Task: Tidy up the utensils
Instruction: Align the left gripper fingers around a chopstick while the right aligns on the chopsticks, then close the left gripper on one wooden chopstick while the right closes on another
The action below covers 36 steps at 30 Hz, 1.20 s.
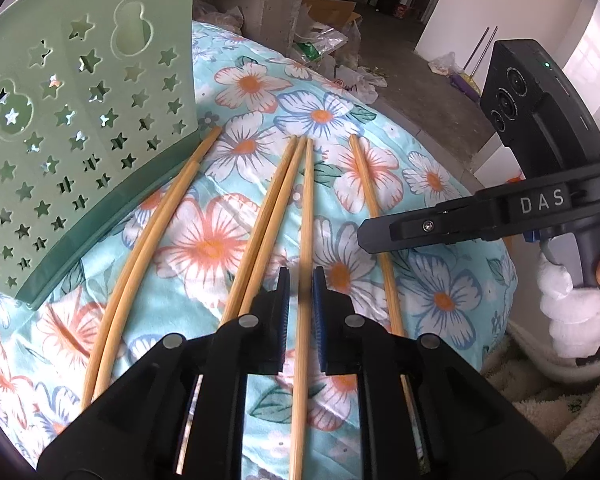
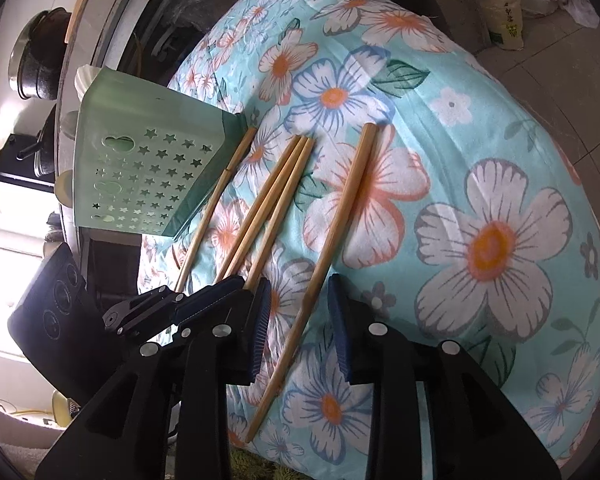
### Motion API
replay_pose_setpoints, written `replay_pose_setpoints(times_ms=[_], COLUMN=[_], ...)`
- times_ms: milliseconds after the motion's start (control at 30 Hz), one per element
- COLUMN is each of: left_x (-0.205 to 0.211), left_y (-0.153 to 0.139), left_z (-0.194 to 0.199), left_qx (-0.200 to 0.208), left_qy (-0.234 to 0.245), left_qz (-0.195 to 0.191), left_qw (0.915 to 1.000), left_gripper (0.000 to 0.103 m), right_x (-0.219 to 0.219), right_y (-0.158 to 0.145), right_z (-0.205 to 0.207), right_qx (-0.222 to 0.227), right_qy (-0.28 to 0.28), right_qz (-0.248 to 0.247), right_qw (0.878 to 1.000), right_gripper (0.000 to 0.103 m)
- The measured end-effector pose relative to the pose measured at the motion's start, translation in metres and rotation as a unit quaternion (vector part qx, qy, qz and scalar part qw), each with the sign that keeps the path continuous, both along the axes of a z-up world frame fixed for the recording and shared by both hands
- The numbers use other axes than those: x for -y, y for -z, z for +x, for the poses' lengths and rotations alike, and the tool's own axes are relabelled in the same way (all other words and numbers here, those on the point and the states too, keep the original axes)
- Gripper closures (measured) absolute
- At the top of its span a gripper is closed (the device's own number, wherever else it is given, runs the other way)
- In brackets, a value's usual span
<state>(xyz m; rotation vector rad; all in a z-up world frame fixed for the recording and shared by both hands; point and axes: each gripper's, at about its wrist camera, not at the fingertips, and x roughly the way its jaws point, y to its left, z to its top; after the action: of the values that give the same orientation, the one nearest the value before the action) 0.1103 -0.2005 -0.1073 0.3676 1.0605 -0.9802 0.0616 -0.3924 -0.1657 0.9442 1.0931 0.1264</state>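
Across the left wrist view, a flowered cloth [image 1: 228, 240] covers the surface and fills the middle of the frame. At the bottom centre the left tool [image 1: 301, 284] has its jaws drawn close around a single chopstick [image 1: 306, 216] that runs up the middle of the frame; whether the pads actually press on it I cannot tell. Just left of that stick lie two more chopsticks [image 1: 266, 216] side by side, touching each other. Further left, another pair [image 1: 160, 216] runs up to the dark green base of a pale green holder [image 1: 80, 120] with star-shaped holes, which lies tipped over in the upper left. To the right of the centre stick lies one separate chopstick [image 1: 370, 200]. At the right edge the right tool [image 1: 376, 236] reaches in, gripped by a hand [image 1: 572, 292] in a white glove.

Down at the bottom centre of the right wrist view, the right tool [image 2: 298, 304] stands released, jaws apart, with the separate chopstick [image 2: 332, 248] lying on the cloth [image 2: 480, 160] between them, untouched by either pad. At lower left the left tool [image 2: 210, 294] sits at the near ends of the three middle sticks. The holder [image 2: 140, 176] lies at centre left, one chopstick [image 2: 216, 200] along its base.
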Motion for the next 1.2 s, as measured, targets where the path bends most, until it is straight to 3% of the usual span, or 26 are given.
replay_pose_setpoints(times_ms=[133, 300, 833, 1200], left_x=[0.003, 0.007, 0.028, 0.024], left_y=[0.001, 0.005, 0.009, 0.008], left_z=[-0.006, -0.004, 0.013, 0.008], left_qx=[0.01, 0.005, 0.003, 0.015], left_qy=[0.001, -0.009, -0.024, -0.03], left_qz=[0.008, 0.006, 0.003, 0.029], left_qw=[0.9999, 0.9999, 0.9997, 0.999], left_gripper=[0.092, 0.092, 0.095, 0.095], right_x=[0.006, 0.015, 0.012, 0.001], right_y=[0.004, 0.012, 0.015, -0.006], right_z=[0.01, 0.013, 0.011, 0.007], right_qx=[-0.003, -0.007, 0.001, -0.009], right_qy=[0.02, 0.043, 0.048, 0.01], right_qz=[0.006, 0.019, 0.023, -0.044], right_qw=[1.0, 0.999, 0.999, 0.999], right_gripper=[0.076, 0.093, 0.093, 0.09])
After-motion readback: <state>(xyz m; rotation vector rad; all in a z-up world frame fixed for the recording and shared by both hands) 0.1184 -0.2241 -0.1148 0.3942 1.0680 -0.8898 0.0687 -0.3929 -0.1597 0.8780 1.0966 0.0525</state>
